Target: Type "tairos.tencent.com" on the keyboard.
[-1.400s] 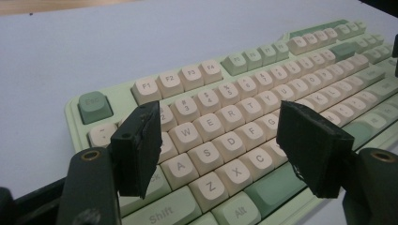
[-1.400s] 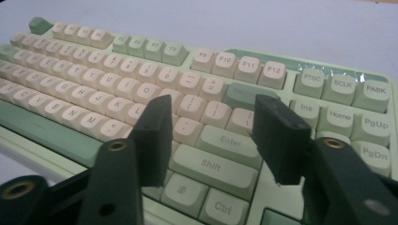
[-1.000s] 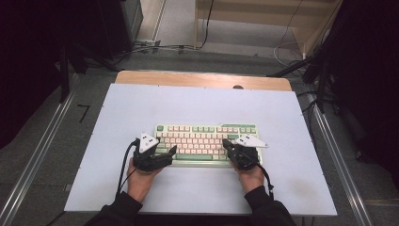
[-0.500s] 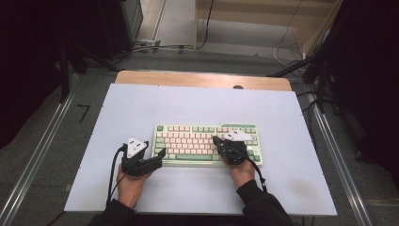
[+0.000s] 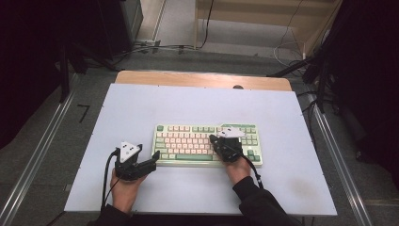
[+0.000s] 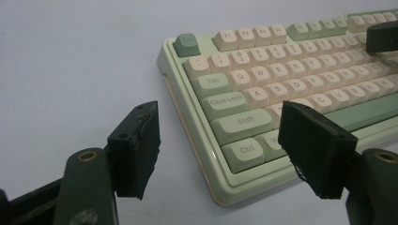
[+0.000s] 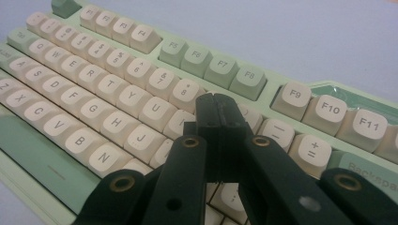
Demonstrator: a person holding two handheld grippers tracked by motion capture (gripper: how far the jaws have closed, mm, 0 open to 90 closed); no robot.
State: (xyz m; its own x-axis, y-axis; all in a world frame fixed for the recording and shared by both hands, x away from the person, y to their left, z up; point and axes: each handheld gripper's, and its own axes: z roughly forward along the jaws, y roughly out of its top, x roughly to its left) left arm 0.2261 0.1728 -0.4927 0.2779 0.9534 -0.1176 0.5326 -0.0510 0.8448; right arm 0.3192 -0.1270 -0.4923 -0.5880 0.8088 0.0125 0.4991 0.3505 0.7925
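1. Nearest edge, high view: both forearms came in from the bottom, dark sleeve (image 5: 256, 205) on the right arm, bare hand (image 5: 123, 193) on the left.
2. Left gripper (image 5: 149, 162) sat on the table just off the keyboard's near-left corner, cable (image 5: 106, 181) looping back along the wrist. Jaws stood wide apart, nothing between them; in the left gripper view one pad (image 6: 136, 147) was over bare table, the other over the Ctrl/Shift corner.
3. Right gripper (image 5: 212, 139) was over the right-middle of the keyboard (image 5: 188, 141), grey plate (image 5: 230, 133) on top. Jaws pressed fully together, holding nothing. In the right gripper view the closed tip (image 7: 217, 110) pointed down among the number-row keys near 9/0; couldn't tell if it touched a key.
4. Keyboard: pale green case, cream keys, green space bar, lying flat and square to the table edge, a bit right of centre and nearer the person's side. The right hand and gripper covered part of its right half.
5. White tabletop (image 5: 188, 101) beyond the keyboard was bare.
6. Far edge: wooden strip (image 5: 188, 79), small dark spot (image 5: 238, 87) on it.
7. Beyond and around: grey floor with cables (image 5: 160, 47), metal rails (image 5: 35, 155) either side, dark stands at left and right, wooden furniture (image 5: 263, 14) at back.
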